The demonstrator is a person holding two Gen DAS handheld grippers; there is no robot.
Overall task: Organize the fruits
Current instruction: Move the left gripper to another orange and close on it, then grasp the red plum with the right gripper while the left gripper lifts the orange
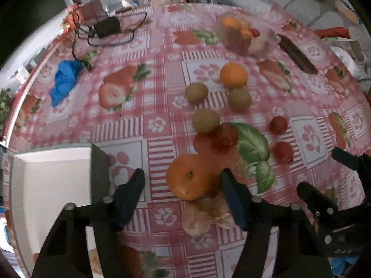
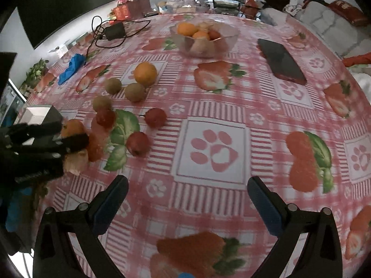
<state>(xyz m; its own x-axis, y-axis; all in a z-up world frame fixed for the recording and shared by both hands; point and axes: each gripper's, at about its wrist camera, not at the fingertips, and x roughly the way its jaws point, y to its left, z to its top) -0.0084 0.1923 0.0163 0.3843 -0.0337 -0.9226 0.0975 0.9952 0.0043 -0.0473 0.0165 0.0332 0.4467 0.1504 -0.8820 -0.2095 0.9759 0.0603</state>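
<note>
My left gripper (image 1: 183, 180) points down at an orange (image 1: 187, 176) that lies on the tablecloth between its open fingers. There is a clear gap on the orange's left side, and its right side is close to the other pad. A pale knobbly lump (image 1: 204, 217) lies just below that orange. Beyond it are three kiwis (image 1: 205, 120), small red fruits (image 1: 226, 136) and a second orange (image 1: 233, 75). A clear bowl (image 2: 228, 40) at the back holds oranges and other fruit. My right gripper (image 2: 187, 183) hovers open over bare cloth with nothing in it.
A dark phone (image 2: 280, 62) lies at the right of the bowl. A black power adapter with its cable (image 2: 114, 31) and a blue cloth (image 2: 70, 68) lie at the back left. A white box (image 1: 53, 185) stands just left of my left gripper.
</note>
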